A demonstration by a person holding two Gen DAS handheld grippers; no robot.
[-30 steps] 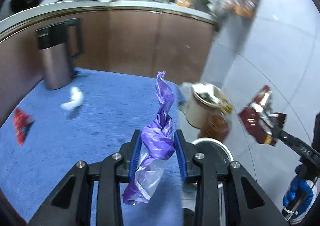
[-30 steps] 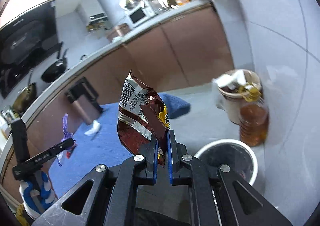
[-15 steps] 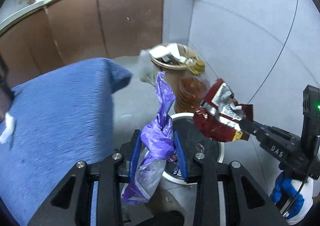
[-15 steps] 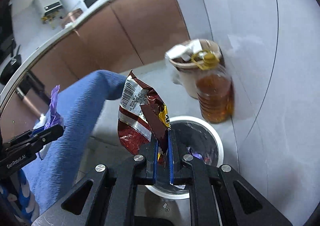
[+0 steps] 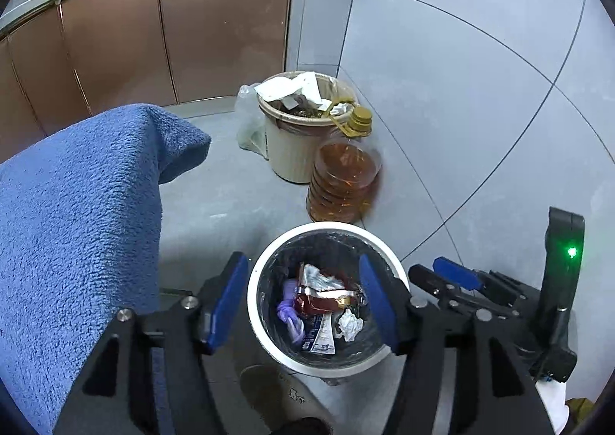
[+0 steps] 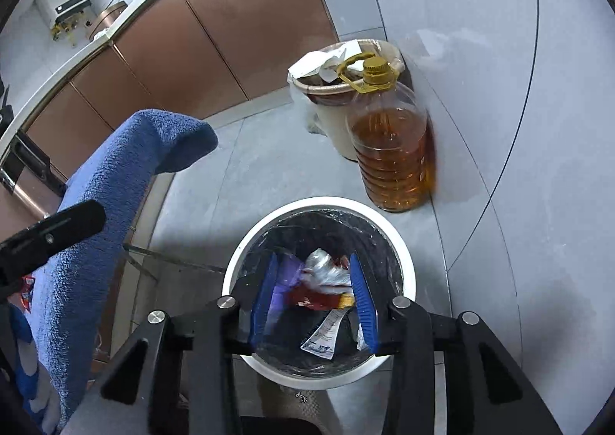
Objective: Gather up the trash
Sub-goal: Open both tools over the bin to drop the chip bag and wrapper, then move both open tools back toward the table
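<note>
A white round trash bin (image 5: 269,254) with a black liner stands on the floor below both grippers; it also shows in the right wrist view (image 6: 407,273). Inside lie the purple plastic wrapper (image 5: 288,310), the red-brown snack bag (image 5: 321,300), a white sachet (image 5: 323,335) and a crumpled tissue (image 5: 349,323). My left gripper (image 5: 303,296) is open and empty above the bin. My right gripper (image 6: 313,296) is open and empty above the bin too, and shows at the right of the left wrist view (image 5: 449,277). The snack bag (image 6: 323,290) and purple wrapper (image 6: 286,275) lie between its fingers' line of sight.
A blue fleece cloth (image 5: 77,223) covers the table at left, close to the bin. A beige full bin (image 5: 296,142) and a big bottle of amber oil (image 6: 392,150) stand by the grey tiled wall. Brown cabinets (image 5: 134,31) are behind. A shoe (image 5: 276,396) is below the bin.
Both grippers moved over the white bin and opened. The purple wrapper and the snack bag dropped from them into the bin.
</note>
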